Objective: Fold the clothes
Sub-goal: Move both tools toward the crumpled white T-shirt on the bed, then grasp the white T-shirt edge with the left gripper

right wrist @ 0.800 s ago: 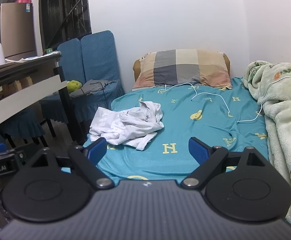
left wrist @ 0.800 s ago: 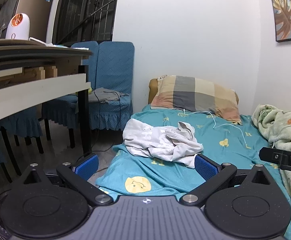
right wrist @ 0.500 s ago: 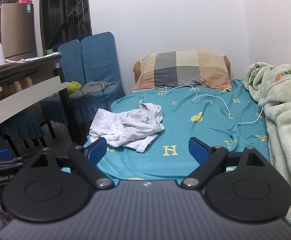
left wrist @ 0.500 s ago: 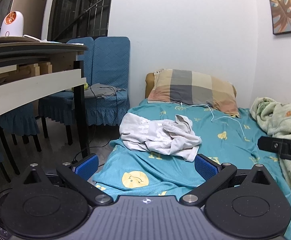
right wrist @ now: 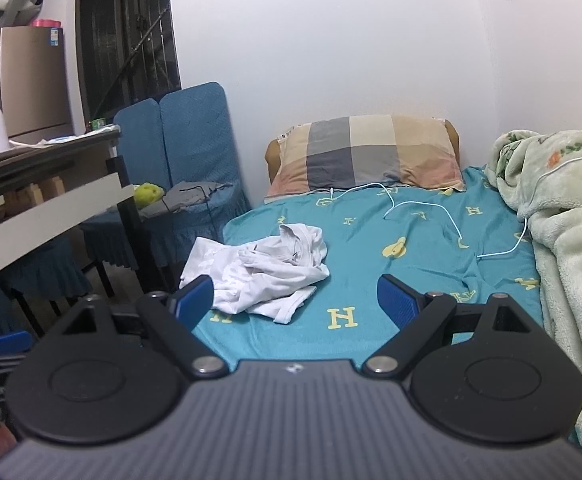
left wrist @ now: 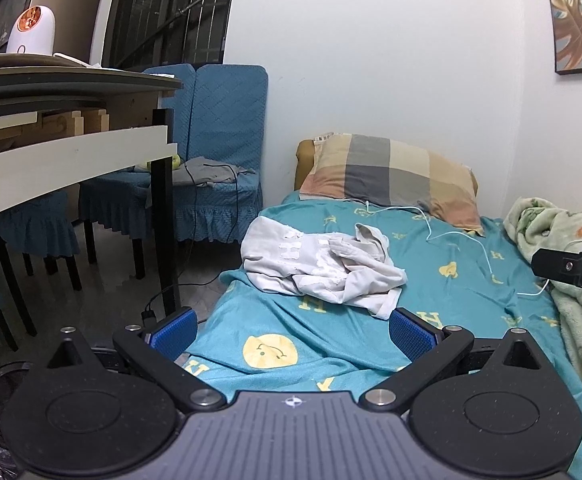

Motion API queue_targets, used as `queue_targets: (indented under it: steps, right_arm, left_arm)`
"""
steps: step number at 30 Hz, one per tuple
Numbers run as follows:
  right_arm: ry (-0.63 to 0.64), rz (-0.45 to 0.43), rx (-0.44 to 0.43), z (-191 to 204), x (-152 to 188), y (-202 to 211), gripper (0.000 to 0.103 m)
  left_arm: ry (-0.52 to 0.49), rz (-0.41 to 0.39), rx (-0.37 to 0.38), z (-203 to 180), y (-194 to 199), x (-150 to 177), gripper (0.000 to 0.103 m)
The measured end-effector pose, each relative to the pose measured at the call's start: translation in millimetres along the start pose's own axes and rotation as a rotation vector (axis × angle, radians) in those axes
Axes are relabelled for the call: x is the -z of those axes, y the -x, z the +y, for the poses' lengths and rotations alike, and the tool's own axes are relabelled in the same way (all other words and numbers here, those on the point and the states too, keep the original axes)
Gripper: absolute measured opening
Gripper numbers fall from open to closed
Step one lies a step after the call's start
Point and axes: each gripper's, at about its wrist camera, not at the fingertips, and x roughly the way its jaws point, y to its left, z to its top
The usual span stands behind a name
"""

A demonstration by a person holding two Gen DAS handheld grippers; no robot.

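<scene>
Both tools nearer crumpled "H"-lettered shirt [left wrist: 323, 266].

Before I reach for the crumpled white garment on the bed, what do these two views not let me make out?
- White garment: bunched in both wrist views, so sleeves, hem and type are hidden in its own folds.
- Garment's near-left edge: covered by the right tool's finger in the right wrist view.
- Bed's foot end: hidden behind each tool body.
- Left tool: open, empty.

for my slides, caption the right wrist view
Open right gripper faces a crumpled white shirt on the teal bedsheet.
</scene>
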Motion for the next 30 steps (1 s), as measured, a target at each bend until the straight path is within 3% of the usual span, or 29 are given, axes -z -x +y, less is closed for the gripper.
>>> queue_targets:
  steps: [5,17,22,30]
  right_arm:
    - [-0.051,-0.027,-0.036,-5,0,1,0.09]
    - [-0.061,-0.055,0.005,-10,-1,9,0.09]
    - [-0.085,-0.026,0.071,-19,-4,13,0.09]
    - [-0.129,-0.011,0.157,-38,-9,14,0.09]
  left_arm:
    - [-0.001,0.013,0.027,-3,-4,5,0.103]
    - [-0.009,0.034,0.067,-7,-18,4,0.103]
    - [-0.06,0.077,0.089,-27,-50,-11,0.103]
    - [-0.152,0.113,0.1,-78,-146,-34,0.103]
